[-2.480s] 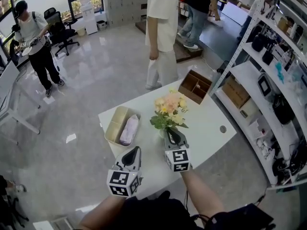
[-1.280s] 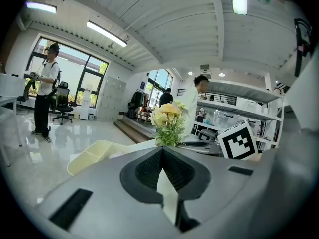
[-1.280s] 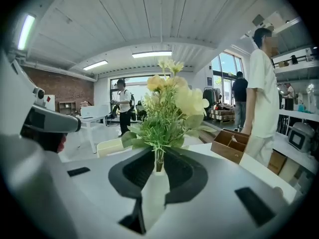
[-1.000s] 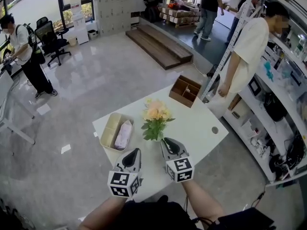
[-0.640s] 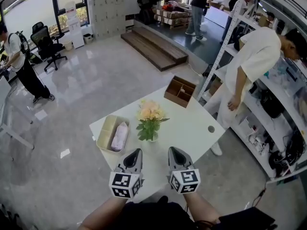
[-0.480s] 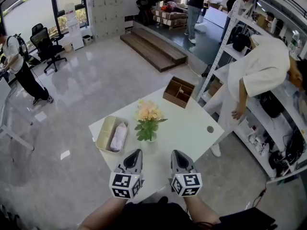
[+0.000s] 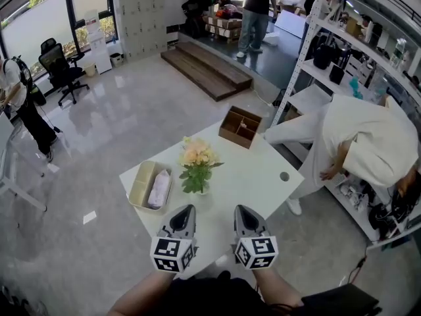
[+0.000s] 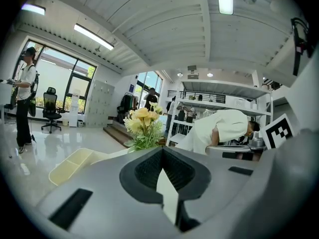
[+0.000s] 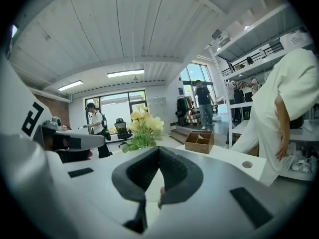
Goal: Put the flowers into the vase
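Right gripper [image 7: 243,211] has pulled back from the flowers [image 7: 196,158]; they stand upright on the table [image 7: 260,170], farther off, nearer the left gripper [image 7: 183,212]; both grippers' fingers [image 9: 178,176] are clenched on nothing.

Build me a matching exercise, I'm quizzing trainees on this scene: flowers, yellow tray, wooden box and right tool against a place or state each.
Things: 1 flowers; 2 yellow tray; 3 wooden box; 4 right tool.
Matches: A far corner of the table; B shut; C upright mid-table; D left part, pale bundle inside.
Pairs: 1-C, 2-D, 3-A, 4-B.
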